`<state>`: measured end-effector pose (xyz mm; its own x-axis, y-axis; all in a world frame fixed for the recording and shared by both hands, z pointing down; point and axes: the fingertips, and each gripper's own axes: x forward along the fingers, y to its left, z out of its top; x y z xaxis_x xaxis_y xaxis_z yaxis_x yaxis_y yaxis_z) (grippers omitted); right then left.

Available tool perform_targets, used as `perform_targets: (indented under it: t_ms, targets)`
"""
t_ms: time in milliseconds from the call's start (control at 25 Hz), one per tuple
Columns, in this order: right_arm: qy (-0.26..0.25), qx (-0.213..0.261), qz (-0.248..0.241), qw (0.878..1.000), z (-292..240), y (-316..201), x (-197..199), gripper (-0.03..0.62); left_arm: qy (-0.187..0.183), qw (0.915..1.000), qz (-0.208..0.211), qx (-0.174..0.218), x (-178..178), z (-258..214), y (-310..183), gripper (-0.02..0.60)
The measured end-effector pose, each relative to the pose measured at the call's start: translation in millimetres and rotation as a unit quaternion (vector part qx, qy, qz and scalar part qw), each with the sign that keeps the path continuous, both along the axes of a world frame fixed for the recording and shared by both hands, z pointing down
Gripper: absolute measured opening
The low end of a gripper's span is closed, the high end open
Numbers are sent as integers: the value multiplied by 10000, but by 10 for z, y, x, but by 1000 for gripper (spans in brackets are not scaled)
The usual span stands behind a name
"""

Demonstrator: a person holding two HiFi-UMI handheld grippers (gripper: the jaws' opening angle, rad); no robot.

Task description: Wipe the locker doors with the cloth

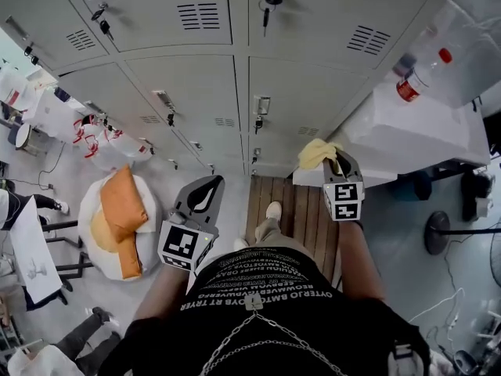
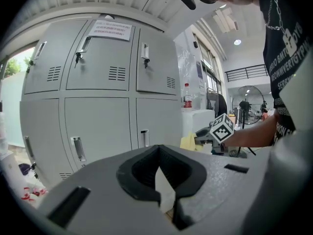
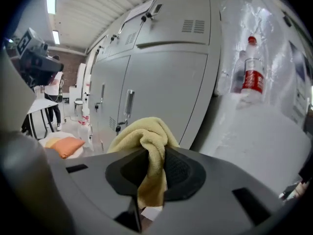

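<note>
Your right gripper point(image 3: 149, 155) pinches just a fold of the cloth point(image 3: 142, 133), left gripper point(image 2: 157, 155) closed, empty; rubbing the locker doors point(image 3: 161, 87) could tug it loose or snag a key point(image 1: 257, 124).

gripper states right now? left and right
Left gripper: closed, nothing between the jaws.
Right gripper: closed on the yellow cloth.

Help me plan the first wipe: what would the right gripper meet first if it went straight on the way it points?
Most likely the lower locker door straight ahead, with the yellow cloth clamped in the right gripper touching first. The gap to the door is hard to judge.
</note>
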<state>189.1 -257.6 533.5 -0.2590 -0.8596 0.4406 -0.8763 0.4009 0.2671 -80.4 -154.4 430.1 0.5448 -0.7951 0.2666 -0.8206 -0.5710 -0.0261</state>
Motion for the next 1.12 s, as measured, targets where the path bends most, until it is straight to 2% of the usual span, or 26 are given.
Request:
perform_targets:
  t_ms: [240, 360, 720, 880, 1120]
  targets:
    - [-62, 866, -39, 9962, -934, 395, -64, 71, 127, 9995, 168, 237, -60, -84, 202, 5]
    - [-94, 1179, -101, 9929, -1240, 646, -132, 69, 279, 9989, 165, 334, -103, -159, 305, 5]
    - [-188, 1181, 66, 9928, -1402, 1236, -181, 71, 310, 9982, 494, 169, -148, -33, 710, 5]
    - [-170, 1205, 103, 9925, -1455, 1385, -218, 69, 397, 9970, 576, 317, -150, -130, 807, 5]
    - [-85, 1264, 40, 9919, -1526, 1556, -243, 69, 456, 9967, 598, 293, -134, -97, 915, 5]
